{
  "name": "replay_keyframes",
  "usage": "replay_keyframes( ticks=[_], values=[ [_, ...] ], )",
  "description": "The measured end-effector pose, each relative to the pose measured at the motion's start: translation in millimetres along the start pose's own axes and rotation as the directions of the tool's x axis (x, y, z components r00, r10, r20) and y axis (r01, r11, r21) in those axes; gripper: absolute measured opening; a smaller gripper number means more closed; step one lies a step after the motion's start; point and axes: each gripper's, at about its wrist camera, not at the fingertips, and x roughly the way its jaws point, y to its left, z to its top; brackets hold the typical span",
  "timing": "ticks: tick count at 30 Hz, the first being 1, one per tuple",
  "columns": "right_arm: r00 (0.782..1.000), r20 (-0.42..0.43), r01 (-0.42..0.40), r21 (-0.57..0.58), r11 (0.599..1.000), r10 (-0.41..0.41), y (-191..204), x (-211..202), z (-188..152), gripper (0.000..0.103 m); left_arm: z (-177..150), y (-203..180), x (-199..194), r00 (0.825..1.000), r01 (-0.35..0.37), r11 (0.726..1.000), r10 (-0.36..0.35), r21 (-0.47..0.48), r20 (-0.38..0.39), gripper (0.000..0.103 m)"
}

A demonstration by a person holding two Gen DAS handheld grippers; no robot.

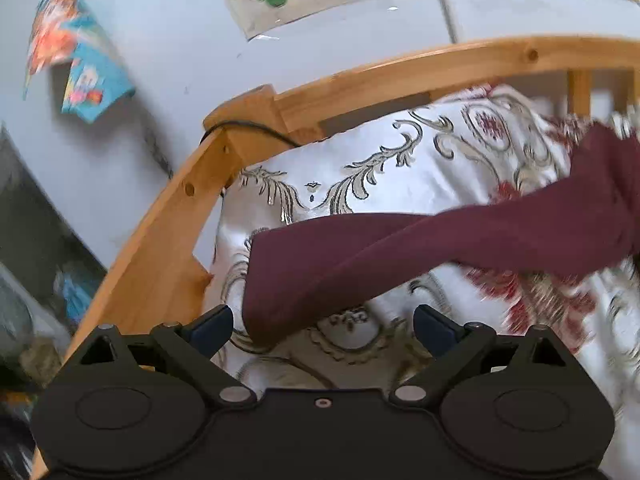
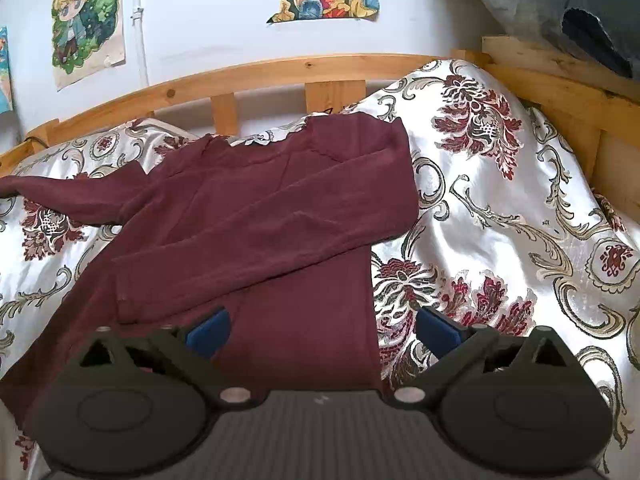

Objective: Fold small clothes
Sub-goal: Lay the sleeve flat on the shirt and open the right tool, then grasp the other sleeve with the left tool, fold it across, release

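A maroon long-sleeved top [image 2: 256, 216] lies spread on a white floral bedspread [image 2: 500, 208]. One sleeve [image 2: 248, 256] is folded across the body; the other sleeve [image 2: 72, 196] stretches out to the left. In the left wrist view that stretched sleeve [image 1: 360, 256] lies across the bedspread [image 1: 360, 164], its cuff end just ahead of my open, empty left gripper [image 1: 322, 326]. My right gripper [image 2: 324, 330] is open and empty, hovering over the top's lower right edge.
A wooden bed rail [image 2: 240, 76] runs along the back, with its corner post [image 1: 240, 120] and a black cable [image 1: 248, 126] at the left. Posters [image 2: 86, 20] hang on the white wall. A dark bundle [image 2: 560, 8] sits at the upper right.
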Motion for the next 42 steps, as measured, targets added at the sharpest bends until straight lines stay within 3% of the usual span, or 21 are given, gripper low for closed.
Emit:
replay_keyframes(
  ticks=[3,5,6,8,9,10,15,17,19,22,26,29,34,36,42],
  values=[
    [1.000,-0.016,0.009,0.009,1.000,-0.008,-2,4,-1,0.102,-1,-12,5,0.995,-0.094,0.986,0.090,0.137,0.036,0.094],
    [1.000,-0.028,0.007,0.023,1.000,-0.006,-4,7,-1,0.102,3,-16,12,0.994,-0.108,0.977,0.103,0.186,0.037,0.088],
    [0.999,-0.033,0.005,0.031,1.000,-0.004,-5,8,-1,0.102,7,-16,16,0.995,-0.100,0.975,0.098,0.198,0.018,0.080],
    [0.999,-0.035,0.008,0.039,0.999,-0.006,-6,9,-1,0.102,10,-17,20,0.997,-0.068,0.977,0.075,0.203,-0.028,0.055],
    [0.999,-0.033,0.011,0.040,0.999,-0.010,-6,9,-1,0.102,14,-16,23,0.996,-0.062,0.977,0.075,0.204,-0.057,0.028],
    [0.999,-0.031,0.013,0.039,0.999,-0.012,-6,9,-1,0.102,15,-15,28,0.993,-0.054,0.977,0.074,0.207,-0.088,0.008],
    [1.000,-0.022,0.006,0.051,0.999,-0.005,-8,6,0,0.102,28,-17,9,0.990,0.017,0.967,0.019,0.254,-0.141,0.004],
    [1.000,-0.021,0.000,0.055,0.998,0.001,-7,5,0,0.102,38,-17,-4,0.979,0.080,0.960,-0.025,0.269,-0.204,0.004],
    [1.000,-0.020,-0.007,0.059,0.998,0.009,-7,4,0,0.102,46,-16,-19,0.951,0.168,0.959,-0.097,0.228,-0.293,0.004],
    [1.000,-0.016,-0.022,0.063,0.998,0.023,-7,2,1,0.102,52,-20,-43,0.887,0.316,0.942,-0.251,0.112,-0.388,0.004],
    [0.999,-0.005,-0.031,0.065,0.997,0.032,-6,-2,1,0.103,56,-34,-79,0.807,0.478,0.878,-0.447,-0.016,-0.386,0.004],
    [0.999,0.002,-0.045,0.085,0.995,0.045,-8,-6,1,0.103,58,-54,-104,0.751,0.571,0.818,-0.554,-0.066,-0.360,0.004],
    [0.996,-0.013,-0.081,0.165,0.983,0.085,-20,-9,2,0.103,74,-108,-147,0.698,0.673,0.740,-0.631,0.009,-0.339,0.004],
    [0.994,-0.025,-0.097,0.208,0.973,0.104,-26,-9,1,0.103,83,-130,-162,0.667,0.718,0.694,-0.665,0.052,-0.336,0.004],
    [0.973,-0.028,-0.210,0.303,0.930,0.229,-41,-12,1,0.103,109,-208,-196,0.609,0.789,0.591,-0.713,0.169,-0.348,0.004]
  ],
)
